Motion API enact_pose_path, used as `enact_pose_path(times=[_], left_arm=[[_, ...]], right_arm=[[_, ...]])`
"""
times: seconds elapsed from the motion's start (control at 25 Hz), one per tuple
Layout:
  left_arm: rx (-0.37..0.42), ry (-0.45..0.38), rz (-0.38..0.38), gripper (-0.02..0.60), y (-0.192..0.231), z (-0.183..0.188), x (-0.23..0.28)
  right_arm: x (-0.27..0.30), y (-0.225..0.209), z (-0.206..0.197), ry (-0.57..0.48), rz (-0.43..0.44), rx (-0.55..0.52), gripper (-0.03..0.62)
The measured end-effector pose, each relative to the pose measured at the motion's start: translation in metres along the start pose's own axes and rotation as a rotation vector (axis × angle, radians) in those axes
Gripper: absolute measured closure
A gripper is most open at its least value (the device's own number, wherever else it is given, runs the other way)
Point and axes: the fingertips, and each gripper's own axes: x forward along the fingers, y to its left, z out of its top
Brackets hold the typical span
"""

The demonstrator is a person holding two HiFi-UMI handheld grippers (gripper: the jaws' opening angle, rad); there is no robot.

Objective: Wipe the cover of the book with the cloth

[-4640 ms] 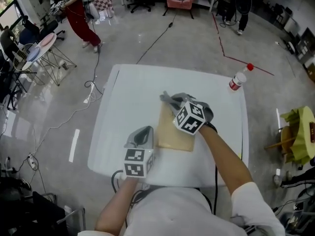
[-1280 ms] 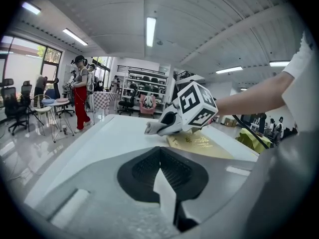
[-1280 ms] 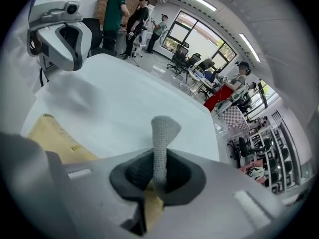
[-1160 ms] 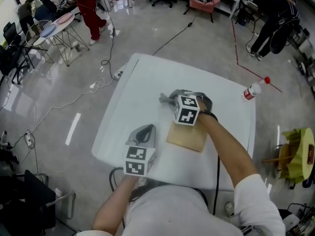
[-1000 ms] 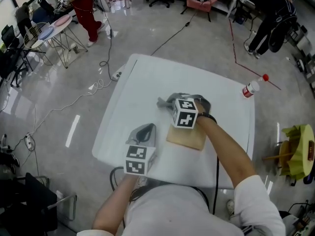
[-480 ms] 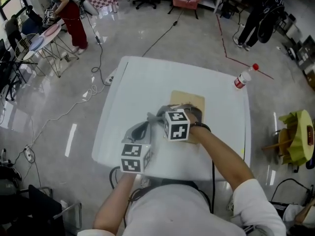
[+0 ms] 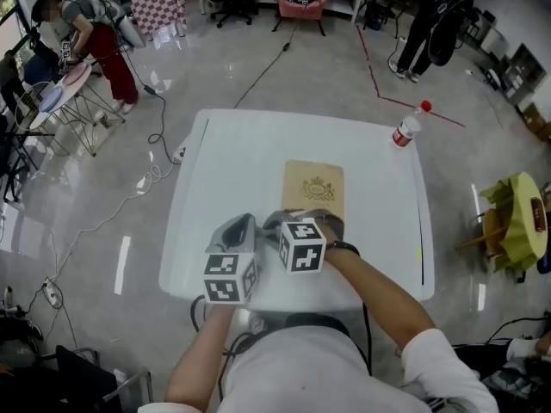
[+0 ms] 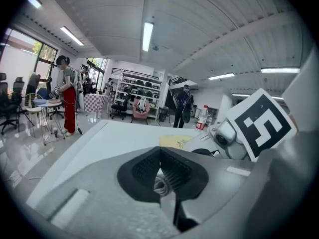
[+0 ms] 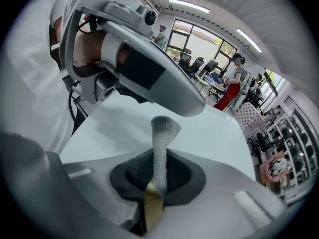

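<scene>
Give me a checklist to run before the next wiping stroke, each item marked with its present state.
1. Cloth clamped in the right tongs: ok, jaws shut on it.
2. Book flat on the table, cover up: ok.
3. Far part of the cover free of things: ok.
4. Left tongs off the book: ok, shut and empty, beside the book's near left.
5. Cloth pressed on the cover: cannot tell, the right tongs hide the contact.
6. Bottle out of the stroke path: ok, at the far right corner.
</scene>
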Motion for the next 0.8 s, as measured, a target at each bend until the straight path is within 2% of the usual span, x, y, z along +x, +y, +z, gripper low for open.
enact_pose_path(times=[0.08,0.2,0.48,0.64,0.8], left_arm=[[0.000,-0.005,-0.004,0.575,-0.003,0.002,-0.001],[0.006,-0.020,-0.008,0.575,-0.011,0.008,-0.002],[0.019,-0.053,-0.022,0.575,-0.026,0.022,0.004],[0.037,-0.049,-0.043,0.575,-0.039,0.025,0.012],[0.054,-0.053,-0.065,0.575,-0.054,0.031,0.018]], right_arm=[[-0.006,-0.003,0.002,-0.044,-0.037,0.080,0.563],[-0.025,-0.014,0.000,-0.136,-0.121,0.259,0.563],[-0.083,-0.038,-0.038,-0.274,-0.341,0.590,0.563],[-0.121,-0.046,-0.062,-0.345,-0.466,0.713,0.563],[-0.161,-0.052,-0.089,-0.389,-0.600,0.778,0.563]])
